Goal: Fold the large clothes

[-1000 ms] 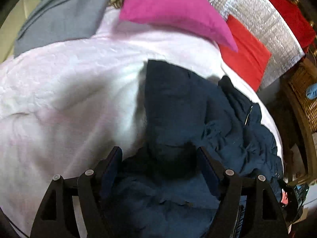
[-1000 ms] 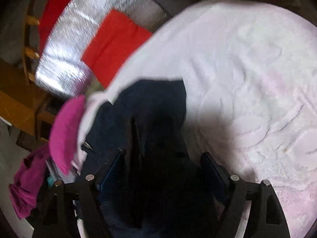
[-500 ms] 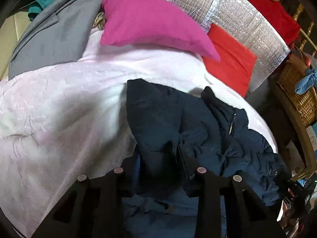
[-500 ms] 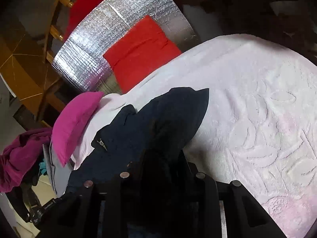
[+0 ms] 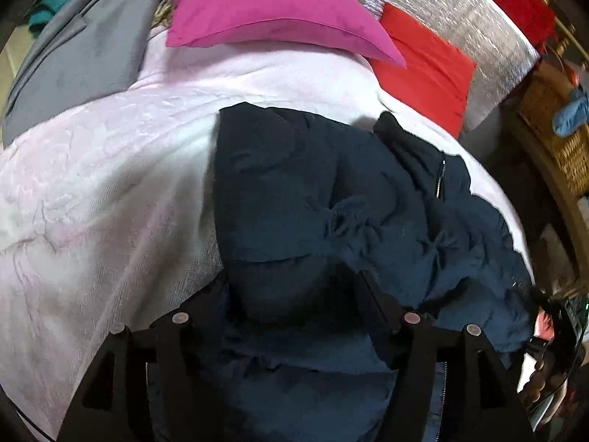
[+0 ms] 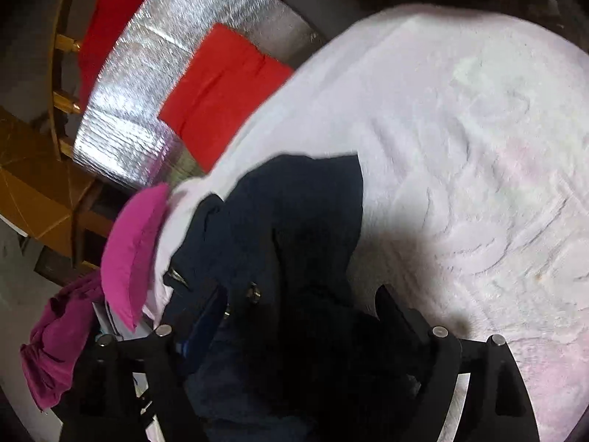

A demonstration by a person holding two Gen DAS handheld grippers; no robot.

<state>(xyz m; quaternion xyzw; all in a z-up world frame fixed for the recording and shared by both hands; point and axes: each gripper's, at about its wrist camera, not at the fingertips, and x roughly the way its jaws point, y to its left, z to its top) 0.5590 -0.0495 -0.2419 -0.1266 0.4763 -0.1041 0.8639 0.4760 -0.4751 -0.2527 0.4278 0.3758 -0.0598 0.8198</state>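
Navy jacket [image 5: 331,199], one, lies on one pale blanket [image 5: 92,191].

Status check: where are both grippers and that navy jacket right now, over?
Left gripper and right gripper: jaws just reopened, navy jacket between them, unclamped. Jacket bunched on pale blanket. Pink pillow clear beyond.

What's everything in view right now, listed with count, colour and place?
Puffer jacket: one, navy, crumpled on the bed, a folded part between both grippers' fingers.
Bedspread: one, pale pink, under the jacket.
Pillow: one, magenta, at the bed's head.
Cushion: one, red, beside the pillow.
Foil sheet: one, silver, behind the cushion.
Grey garment: one, left of the pillow.
Wicker basket: one, tan, off the bed's side.
Left gripper: black, jaws just reopened.
Right gripper: black, jaws just reopened.
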